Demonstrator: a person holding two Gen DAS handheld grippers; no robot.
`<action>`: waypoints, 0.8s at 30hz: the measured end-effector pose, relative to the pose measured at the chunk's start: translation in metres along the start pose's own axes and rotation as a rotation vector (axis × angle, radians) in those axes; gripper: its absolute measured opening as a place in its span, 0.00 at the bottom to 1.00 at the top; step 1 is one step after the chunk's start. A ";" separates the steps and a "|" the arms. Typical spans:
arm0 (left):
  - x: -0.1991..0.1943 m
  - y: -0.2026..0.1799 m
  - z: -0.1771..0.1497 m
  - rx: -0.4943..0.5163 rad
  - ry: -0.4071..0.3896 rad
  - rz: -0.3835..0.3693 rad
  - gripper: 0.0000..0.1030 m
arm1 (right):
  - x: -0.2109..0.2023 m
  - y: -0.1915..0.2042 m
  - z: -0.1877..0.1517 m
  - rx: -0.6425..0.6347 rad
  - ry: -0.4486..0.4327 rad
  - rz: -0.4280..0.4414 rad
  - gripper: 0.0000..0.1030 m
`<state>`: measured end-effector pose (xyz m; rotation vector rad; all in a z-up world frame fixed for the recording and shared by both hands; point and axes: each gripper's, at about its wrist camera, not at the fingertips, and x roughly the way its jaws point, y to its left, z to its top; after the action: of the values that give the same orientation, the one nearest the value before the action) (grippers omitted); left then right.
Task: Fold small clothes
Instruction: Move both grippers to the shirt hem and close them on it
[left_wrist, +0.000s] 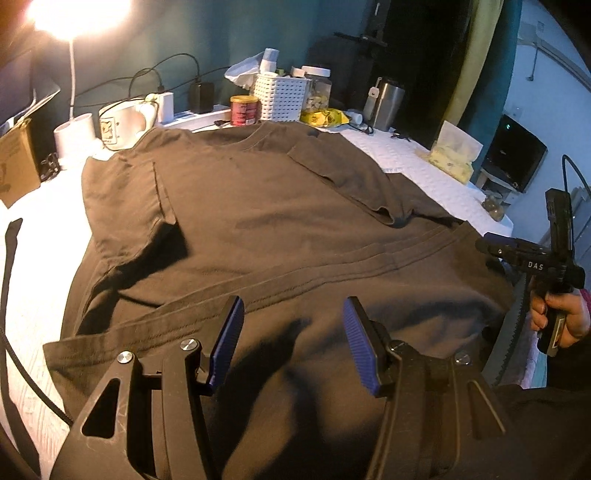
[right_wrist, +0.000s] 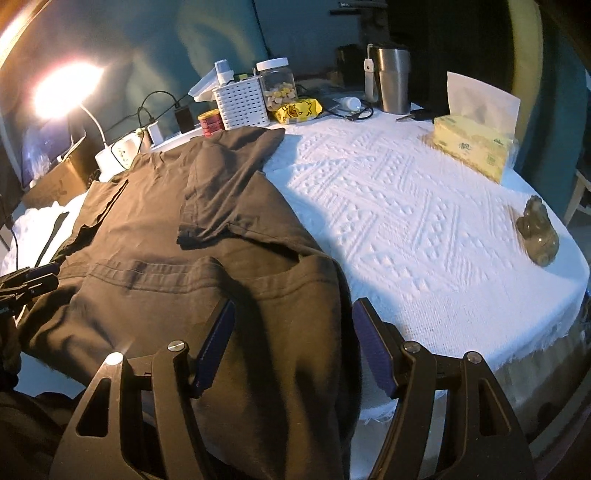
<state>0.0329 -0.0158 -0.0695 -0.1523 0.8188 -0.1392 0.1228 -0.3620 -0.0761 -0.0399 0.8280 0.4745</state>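
- Left gripper (left_wrist: 293, 343), black frame with blue ribbed pads, spread wide and grasping nothing, poised over the near hem of the dark brown cotton T-shirt (left_wrist: 258, 229).
- Right gripper (right_wrist: 293, 347), same black and blue build, likewise released, hanging above the shirt's near right edge where the cloth droops over the table rim.
- Seen from the left wrist at far right: right gripper body marked "DAS", gripped by the person's hand (left_wrist: 565, 314).
- Brown shirt lying flat on the white textured tablecloth (right_wrist: 424, 221), collar toward the far side, both sleeves folded inward onto the body.
- Right of the shirt: yellow tissue box (right_wrist: 472, 147) and a small greenish-brown figurine (right_wrist: 539, 236) near the right edge.
- Along the far edge: white slotted plastic basket (right_wrist: 242, 103), red tin can (right_wrist: 211, 123), clear jar with white lid (right_wrist: 277, 88), yellow snack packet (right_wrist: 297, 110), steel tumbler (right_wrist: 393, 79).
- Far left: lit white desk lamp (right_wrist: 66, 92), white mug (left_wrist: 123, 123), brown cardboard box (left_wrist: 16, 162).
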 end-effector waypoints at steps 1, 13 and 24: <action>0.000 0.001 -0.001 -0.002 0.001 0.005 0.54 | 0.002 -0.001 -0.001 -0.001 0.000 0.004 0.63; -0.037 0.049 -0.018 -0.070 -0.038 0.158 0.54 | 0.013 0.007 0.001 -0.049 0.016 -0.001 0.45; -0.045 0.104 -0.041 -0.194 -0.022 0.296 0.54 | 0.024 0.015 0.001 -0.077 0.030 -0.060 0.45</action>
<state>-0.0209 0.0905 -0.0843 -0.2131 0.8235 0.2211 0.1307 -0.3390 -0.0904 -0.1427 0.8351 0.4495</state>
